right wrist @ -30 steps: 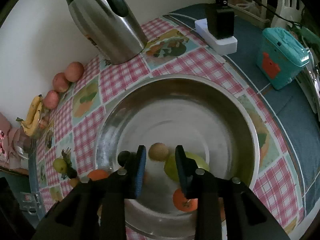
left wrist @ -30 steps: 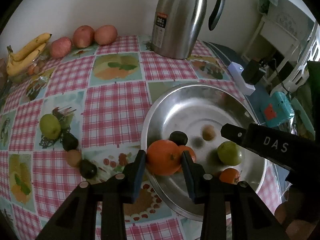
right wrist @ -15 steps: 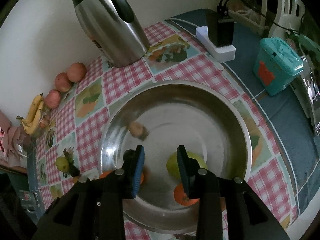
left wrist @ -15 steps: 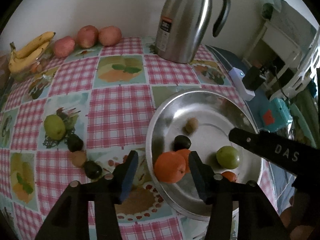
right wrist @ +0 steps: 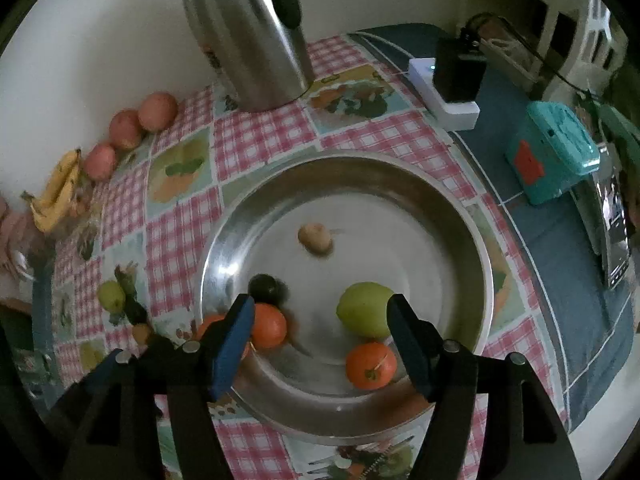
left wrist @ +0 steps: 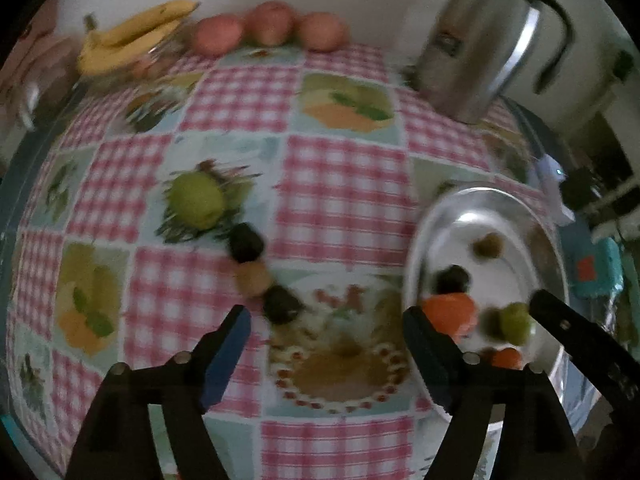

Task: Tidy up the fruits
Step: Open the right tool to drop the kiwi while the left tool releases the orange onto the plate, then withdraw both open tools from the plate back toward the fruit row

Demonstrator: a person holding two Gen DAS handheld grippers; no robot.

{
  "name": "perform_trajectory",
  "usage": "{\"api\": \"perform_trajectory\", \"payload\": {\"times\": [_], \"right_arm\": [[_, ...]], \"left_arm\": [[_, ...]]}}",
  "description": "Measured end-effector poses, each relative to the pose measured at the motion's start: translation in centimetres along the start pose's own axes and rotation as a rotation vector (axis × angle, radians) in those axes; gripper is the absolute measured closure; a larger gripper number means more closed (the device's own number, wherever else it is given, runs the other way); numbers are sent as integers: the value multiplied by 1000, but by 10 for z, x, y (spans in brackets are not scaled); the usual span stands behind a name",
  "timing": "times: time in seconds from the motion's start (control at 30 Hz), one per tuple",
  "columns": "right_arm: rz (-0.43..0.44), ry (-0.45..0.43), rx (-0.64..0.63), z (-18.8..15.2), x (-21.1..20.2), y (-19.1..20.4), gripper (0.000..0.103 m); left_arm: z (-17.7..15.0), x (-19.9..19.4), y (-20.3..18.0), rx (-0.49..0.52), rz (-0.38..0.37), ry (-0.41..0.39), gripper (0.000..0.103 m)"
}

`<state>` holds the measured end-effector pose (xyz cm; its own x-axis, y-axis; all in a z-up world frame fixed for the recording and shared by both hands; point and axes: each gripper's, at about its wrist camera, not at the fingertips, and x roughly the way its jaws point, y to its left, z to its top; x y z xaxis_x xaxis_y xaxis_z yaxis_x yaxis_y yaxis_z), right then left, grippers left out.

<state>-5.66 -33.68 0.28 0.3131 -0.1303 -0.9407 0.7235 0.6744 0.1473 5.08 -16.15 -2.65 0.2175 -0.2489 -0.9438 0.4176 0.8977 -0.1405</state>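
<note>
My left gripper [left wrist: 326,328] hovers over the checked tablecloth, its jaws opening with nothing between them. Just ahead of it a dark fruit [left wrist: 280,304], a tan fruit [left wrist: 253,278], another dark fruit [left wrist: 245,242] and a green fruit [left wrist: 196,200] lie on the cloth. The steel bowl [right wrist: 344,160] sits to the right. My right gripper [right wrist: 322,316] hangs above the bowl, jaws opening, empty. In the bowl lie a green fruit [right wrist: 364,310], two oranges [right wrist: 370,364] [right wrist: 268,324], a dark fruit [right wrist: 266,286] and a small tan fruit [right wrist: 316,237].
A steel thermos jug [right wrist: 248,32] stands behind the bowl. Bananas [left wrist: 132,36] and three red apples [left wrist: 268,28] line the wall at the back left. A white power strip with a black adapter [right wrist: 448,92] and a teal box [right wrist: 556,152] lie to the right.
The left gripper let the large orange go into the bowl, widened and swung left over the cloth. The right gripper's jaws spread apart, and the tan fruit rolled away across the bowl.
</note>
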Motion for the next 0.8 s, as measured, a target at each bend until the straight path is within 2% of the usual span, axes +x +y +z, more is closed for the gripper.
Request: {"api": "perform_trajectory", "payload": {"times": [0.07,0.13,0.17,0.2,0.63,0.7,0.8], "right_arm": [[-10,1,-15,-1,0,3,33],[-20,0,-32,-2,-1,6,28],[-24,-1,-39,-2,-1,8,23],[-26,-3,-48,-3,-2,10,23],[-30,-25,-129,-7,-3,30,21],[-32,-29,-133,-8,-4,33,2],[-31,-38,-136,-8,-5,34,1]], "left_arm": [[1,1,11,-28,21,2,13],[2,0,20,-49,40,-3,5],[2,-1,23,-57,46,-5,4],[2,-2,27,-66,51,-8,2],[7,-23,48,-104,90,-73,0],[8,-25,50,-104,90,-79,0],[9,-28,52,-109,90,-87,0]]}}
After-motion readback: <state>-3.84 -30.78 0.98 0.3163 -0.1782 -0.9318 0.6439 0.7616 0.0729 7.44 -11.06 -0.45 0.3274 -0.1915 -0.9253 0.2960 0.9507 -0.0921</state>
